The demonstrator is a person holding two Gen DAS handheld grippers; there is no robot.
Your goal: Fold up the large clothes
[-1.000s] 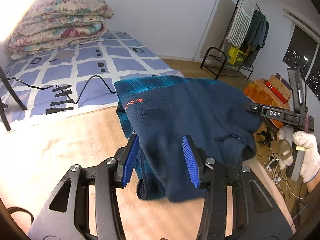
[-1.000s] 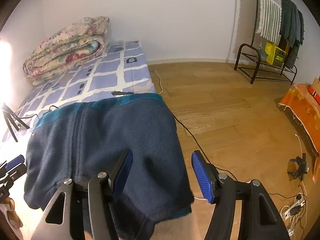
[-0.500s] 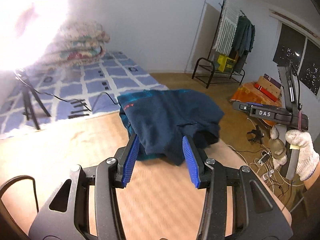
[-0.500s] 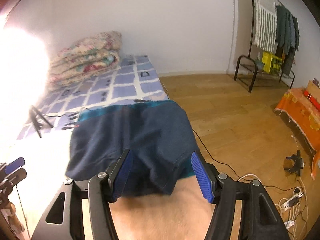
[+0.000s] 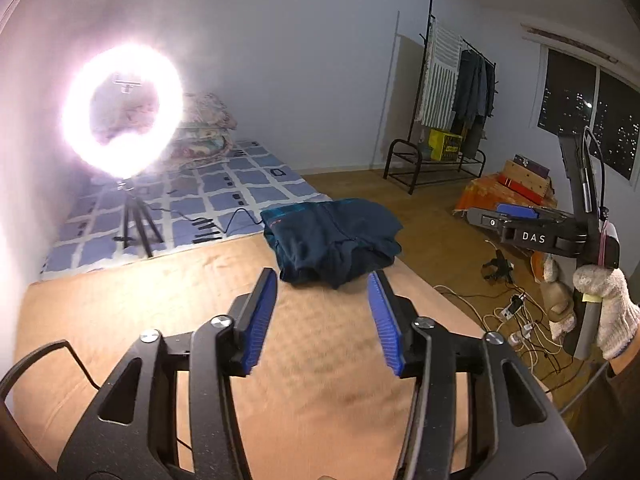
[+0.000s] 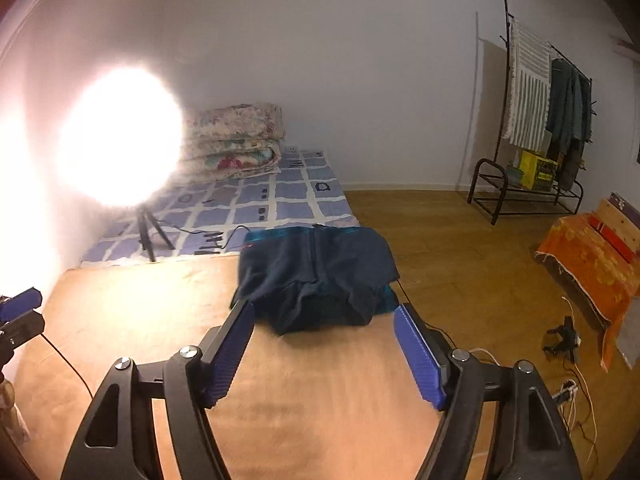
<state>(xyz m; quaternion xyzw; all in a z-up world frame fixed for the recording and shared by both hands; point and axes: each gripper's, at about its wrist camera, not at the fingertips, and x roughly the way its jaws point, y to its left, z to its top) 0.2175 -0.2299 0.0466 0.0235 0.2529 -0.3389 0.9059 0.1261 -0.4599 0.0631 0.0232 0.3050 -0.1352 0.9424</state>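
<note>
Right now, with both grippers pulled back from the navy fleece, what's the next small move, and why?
Probably bring the right gripper forward to tuck the loose bunched front edge of the navy fleece. Both sets of jaws are opening with nothing between them, and the fleece lies roughly folded on the tan table.

1. Plain white walls (image 6: pixel 360 60) enclose the room; the floor (image 6: pixel 440 240) is wood plank.
2. A lit ring light (image 5: pixel 122 110) on a tripod (image 5: pixel 136 224) glares at the left.
3. A mattress (image 6: pixel 288 200) with a blue-and-white check cover lies on the floor, folded floral quilts (image 6: pixel 236 140) stacked at its far end.
4. A black clothes rack (image 6: pixel 536 128) holds hanging garments by the right wall.
5. A dark window (image 5: pixel 588 124) shows city lights.
6. Cables (image 5: pixel 516 320) trail over the floor.
</note>
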